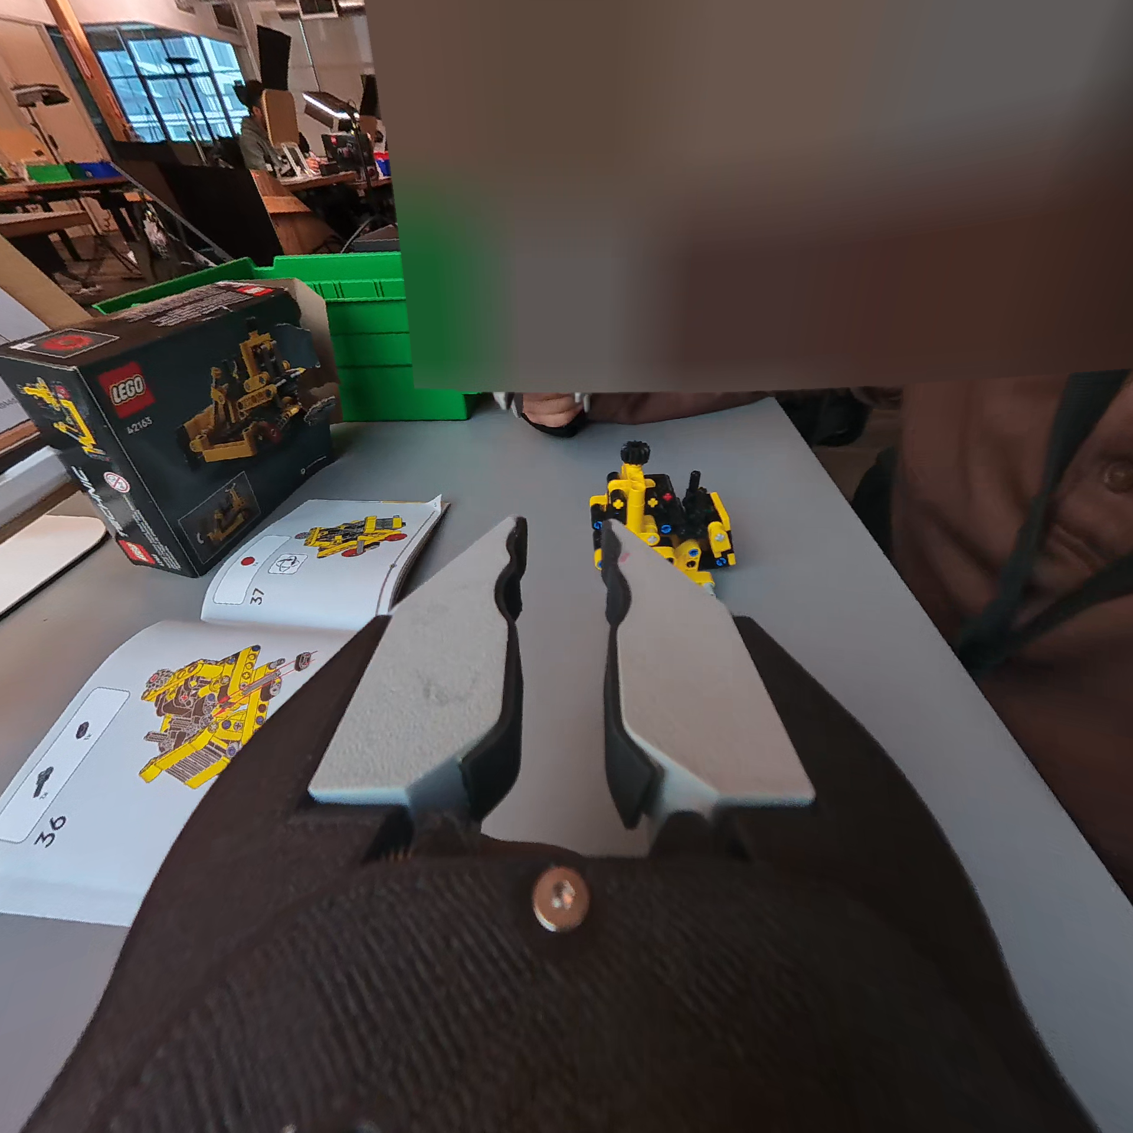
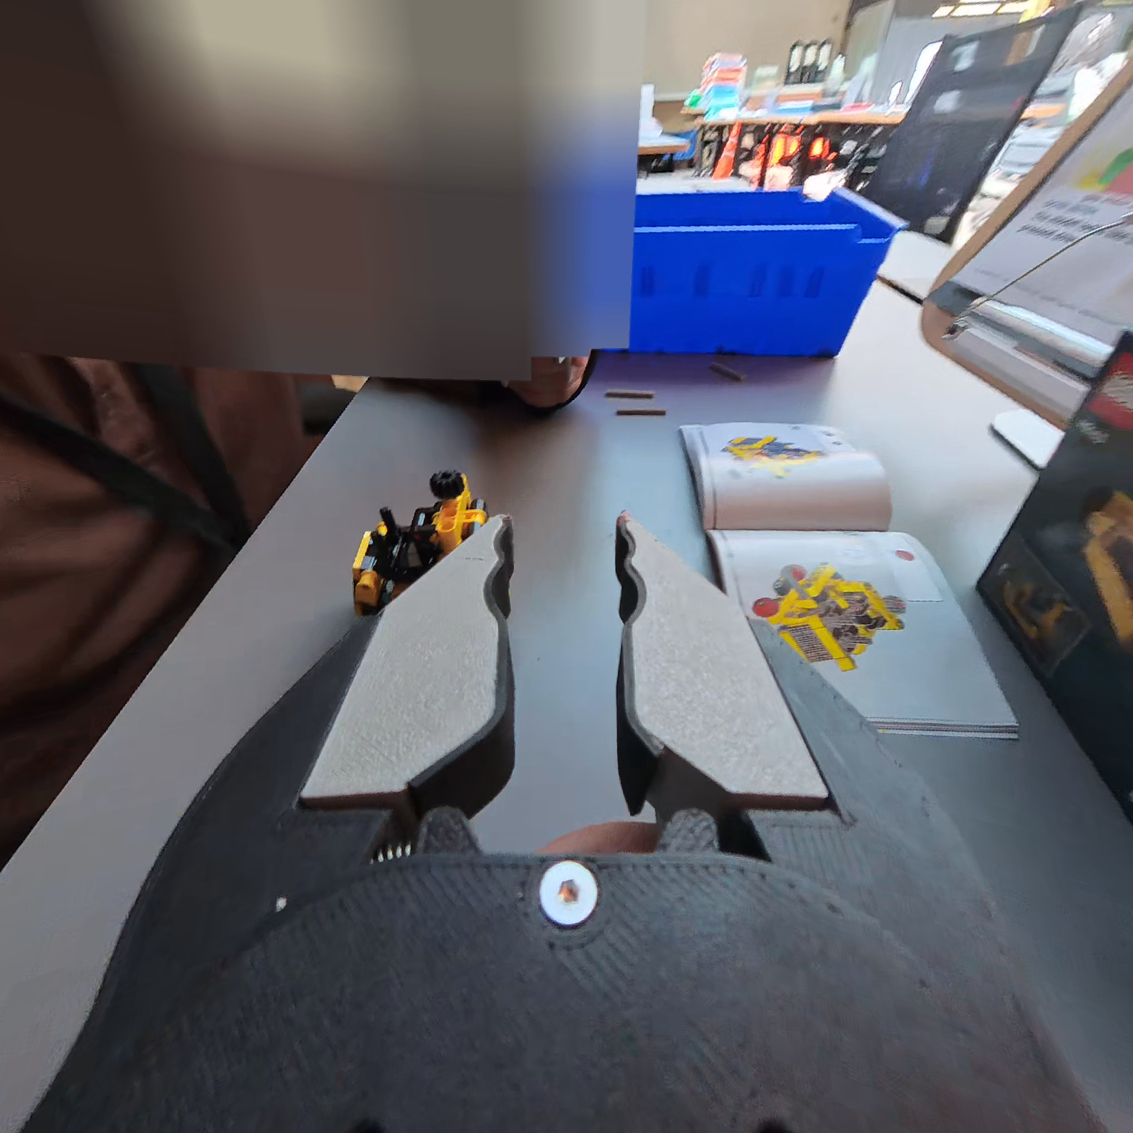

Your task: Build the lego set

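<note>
A partly built yellow and black lego model (image 1: 662, 515) with a black gear on top stands on the grey table (image 1: 552, 466), just beyond and right of my left gripper (image 1: 564, 533). That gripper is open and empty above the table. In the right wrist view the same model (image 2: 417, 539) sits beyond and left of my right gripper (image 2: 564, 533), which is open and empty. An open instruction booklet (image 1: 325, 552) lies left of the left gripper and also shows in the right wrist view (image 2: 815, 552). Three thin dark rods (image 2: 640, 412) lie farther back.
The dark set box (image 1: 178, 423) stands at the left, with a green bin (image 1: 368, 331) behind it. A blue bin (image 2: 748, 282) stands at the back and a clipboard (image 2: 1036, 294) leans at the right. A person in a brown sleeve (image 1: 1011, 552) sits across the table edge. One gripper's finger ends stand about 12 centimeters off the other's.
</note>
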### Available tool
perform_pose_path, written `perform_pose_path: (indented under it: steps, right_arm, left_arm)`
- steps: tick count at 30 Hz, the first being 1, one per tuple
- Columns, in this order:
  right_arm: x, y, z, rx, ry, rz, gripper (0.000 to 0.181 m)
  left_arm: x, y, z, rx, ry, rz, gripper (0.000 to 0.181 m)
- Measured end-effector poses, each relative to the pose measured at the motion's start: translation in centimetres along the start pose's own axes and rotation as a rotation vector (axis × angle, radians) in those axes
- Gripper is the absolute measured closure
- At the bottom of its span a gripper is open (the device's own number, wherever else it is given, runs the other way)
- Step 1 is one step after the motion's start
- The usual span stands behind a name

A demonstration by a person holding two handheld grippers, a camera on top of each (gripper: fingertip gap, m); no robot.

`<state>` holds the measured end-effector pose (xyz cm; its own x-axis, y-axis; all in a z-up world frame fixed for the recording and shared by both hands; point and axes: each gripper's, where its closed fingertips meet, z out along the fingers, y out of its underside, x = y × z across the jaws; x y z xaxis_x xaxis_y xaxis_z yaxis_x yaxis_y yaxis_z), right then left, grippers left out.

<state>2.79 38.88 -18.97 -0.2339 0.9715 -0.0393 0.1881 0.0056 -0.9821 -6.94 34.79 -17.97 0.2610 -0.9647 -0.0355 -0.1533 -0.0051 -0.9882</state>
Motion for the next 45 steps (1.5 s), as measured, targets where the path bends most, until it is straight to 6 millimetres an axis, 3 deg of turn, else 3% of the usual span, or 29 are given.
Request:
perform_pose_path:
  steps: [17, 30, 40, 45]
  right_arm:
    - [-0.8, 1.2, 0.8, -0.091, -0.039, -0.012, 0.148]
    - [-2.3, 2.6, 1.5, -0.197, 0.006, -0.075, 0.149]
    - [-2.4, 2.8, 0.5, -0.194, 0.028, -0.007, 0.148]
    - [-3.6, 3.5, 0.8, -0.240, 0.020, -0.027, 0.147]
  left_arm:
    - [1.1, 1.2, 1.0, -0.094, 0.035, 0.064, 0.159]
    - [2.7, 3.4, 2.2, -0.240, 0.039, 0.240, 0.159]
    - [2.9, 3.6, 2.3, -0.257, 0.031, 0.270, 0.159]
    - [4.8, 2.8, 2.3, -0.202, 0.082, 0.265, 0.158]
